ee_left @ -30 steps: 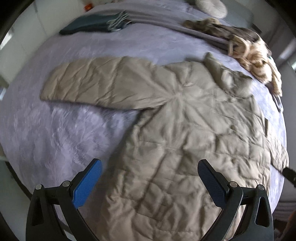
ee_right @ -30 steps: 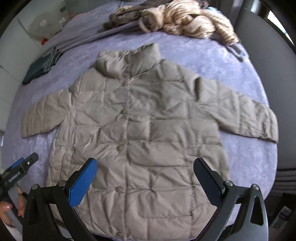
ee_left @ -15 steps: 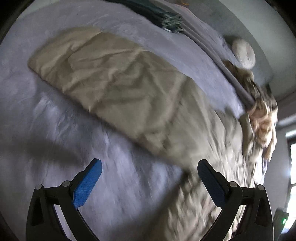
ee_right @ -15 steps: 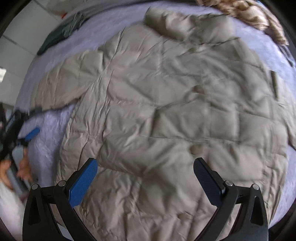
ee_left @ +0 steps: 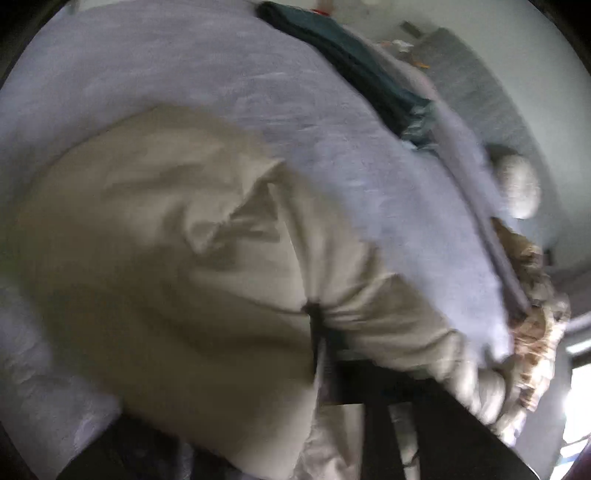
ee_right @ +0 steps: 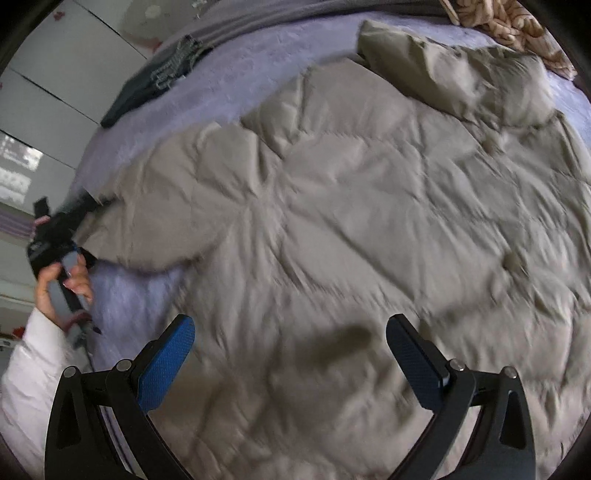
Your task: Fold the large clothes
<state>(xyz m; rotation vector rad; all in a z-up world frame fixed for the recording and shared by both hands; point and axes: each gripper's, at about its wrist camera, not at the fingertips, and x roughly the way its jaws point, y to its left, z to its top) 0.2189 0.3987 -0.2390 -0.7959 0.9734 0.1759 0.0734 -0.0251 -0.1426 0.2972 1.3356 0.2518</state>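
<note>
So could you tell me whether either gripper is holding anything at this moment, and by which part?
The left gripper is shut on the beige jacket's sleeve at its cuff end. The right gripper is open above the jacket, holding nothing.

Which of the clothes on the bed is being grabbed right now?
The beige quilted coat: the left tongs pinch the end of its sleeve. The dark teal folded garment and the striped tan heap lie untouched at the far edge.

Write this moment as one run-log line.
left gripper: shut on sleeve | right gripper: open over jacket | bed: jacket spread
</note>
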